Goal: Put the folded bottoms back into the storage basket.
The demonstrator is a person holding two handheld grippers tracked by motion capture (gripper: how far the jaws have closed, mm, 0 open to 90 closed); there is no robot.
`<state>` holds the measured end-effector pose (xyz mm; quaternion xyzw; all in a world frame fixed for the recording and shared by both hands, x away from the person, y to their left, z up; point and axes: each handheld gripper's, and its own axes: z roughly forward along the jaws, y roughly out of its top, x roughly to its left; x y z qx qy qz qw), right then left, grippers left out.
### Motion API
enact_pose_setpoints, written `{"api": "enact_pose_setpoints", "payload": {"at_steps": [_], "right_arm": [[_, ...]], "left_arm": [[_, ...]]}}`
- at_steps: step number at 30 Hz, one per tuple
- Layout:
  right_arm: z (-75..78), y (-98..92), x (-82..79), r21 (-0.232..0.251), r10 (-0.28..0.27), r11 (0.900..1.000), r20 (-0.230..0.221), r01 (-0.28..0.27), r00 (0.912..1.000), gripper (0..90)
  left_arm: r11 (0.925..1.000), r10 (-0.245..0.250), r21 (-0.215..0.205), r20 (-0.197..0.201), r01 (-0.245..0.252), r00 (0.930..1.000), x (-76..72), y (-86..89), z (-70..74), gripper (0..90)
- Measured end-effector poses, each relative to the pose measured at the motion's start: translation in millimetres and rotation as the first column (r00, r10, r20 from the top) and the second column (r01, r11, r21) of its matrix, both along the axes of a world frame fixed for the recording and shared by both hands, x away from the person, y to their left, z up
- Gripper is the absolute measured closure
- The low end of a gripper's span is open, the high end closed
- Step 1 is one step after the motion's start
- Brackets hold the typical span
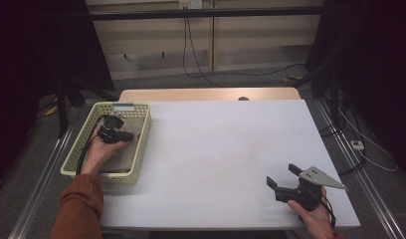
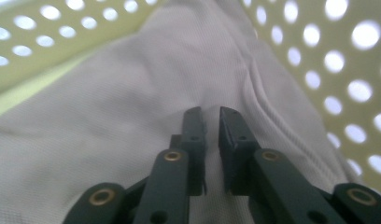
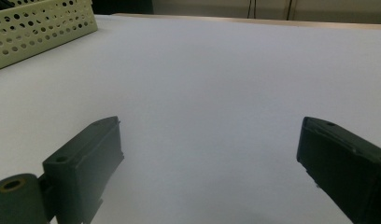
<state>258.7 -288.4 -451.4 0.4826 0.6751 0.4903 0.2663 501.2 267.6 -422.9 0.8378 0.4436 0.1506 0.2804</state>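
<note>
Pale cloth [image 2: 109, 116] lies in the yellow basket [image 1: 141, 144] at nine o'clock on the worktop [image 1: 216, 159]. The left gripper [image 2: 212, 116] touches it, fingers slightly apart, clamping nothing. At five o'clock, the right gripper [image 1: 283, 175] holds its fingers wide apart.

The high view looks forward and down from above the person's edge of the table [image 1: 216, 149], taking in the whole white top and the floor beyond. The left gripper view sits very close inside the yellow basket [image 2: 328, 56], looking along its own fingers [image 2: 194, 135] at pale cloth [image 2: 109, 116]. The right gripper view rides low over the table [image 3: 216, 74], facing across it toward the basket [image 3: 44, 28], which all three views share.
</note>
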Motion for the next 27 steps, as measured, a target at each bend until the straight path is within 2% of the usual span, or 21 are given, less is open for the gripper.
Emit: {"api": "enact_pose_setpoints", "payload": {"at_steps": [1,5,8,10,11,13,14,18,20,23,25,27], "right_arm": [[0.0,-0.2,0.0,0.002,-0.001,1.000,-0.001,0.001,1.0000,6.3],[0.2,-1.3,-0.6,0.006,-0.001,1.000,0.001,0.001,1.0000,6.3],[0.4,-2.0,-0.5,0.011,-0.006,1.000,0.002,0.006,1.0000,6.3],[0.4,-2.3,-0.6,0.011,-0.005,1.000,0.003,0.005,1.0000,6.3],[0.4,-2.4,-0.6,0.011,-0.005,1.000,0.004,0.005,1.0000,6.3],[0.4,-2.8,-0.6,0.011,-0.005,1.000,0.005,0.005,1.0000,6.3],[0.3,-2.9,-0.5,0.011,-0.005,1.000,0.004,0.005,1.0000,6.3],[0.5,-2.5,-0.5,0.010,-0.006,1.000,0.006,0.006,1.0000,6.3],[0.6,-2.0,-0.3,0.010,-0.007,1.000,0.004,0.007,1.0000,6.3],[1.1,-0.7,-0.2,0.004,-0.003,1.000,0.008,0.003,1.0000,6.4],[1.2,-0.5,-0.1,0.007,-0.006,1.000,0.007,0.006,1.0000,6.4],[1.4,-0.9,0.1,0.009,-0.010,1.000,0.008,0.010,0.9999,6.3]], "left_arm": [[0.9997,0.015,-0.018,0.004,-0.015,0.9999,-0.4,0.8,0.9,77.9],[0.9988,0.020,-0.045,0.015,-0.019,0.9997,-0.3,4.9,4.7,71.9],[0.9952,0.053,-0.084,0.037,-0.050,0.9979,-1.1,8.3,8.9,62.2],[0.9943,0.059,-0.092,0.063,-0.053,0.9963,-2.1,9.0,11.7,59.9],[0.9937,0.059,-0.099,0.062,-0.053,0.9963,-2.5,10.0,13.6,58.5],[0.9894,0.072,-0.132,0.081,-0.061,0.9941,-3.7,11.0,16.0,57.0],[0.9898,0.080,-0.125,0.093,-0.068,0.9925,-4.3,11.3,17.5,55.2],[0.9863,0.112,-0.135,0.129,-0.094,0.9853,-7.6,14.1,23.9,41.7],[0.9844,0.133,-0.133,0.135,-0.115,0.9819,-9.8,14.7,26.2,35.8],[0.9796,0.153,-0.154,0.155,-0.129,0.9760,-13.6,16.9,29.6,26.6],[0.9797,0.142,-0.164,0.164,-0.115,0.9762,-15.8,18.3,32.3,21.4],[0.9775,0.131,-0.184,0.146,-0.104,0.9805,-17.5,19.4,34.8,14.5]]}}
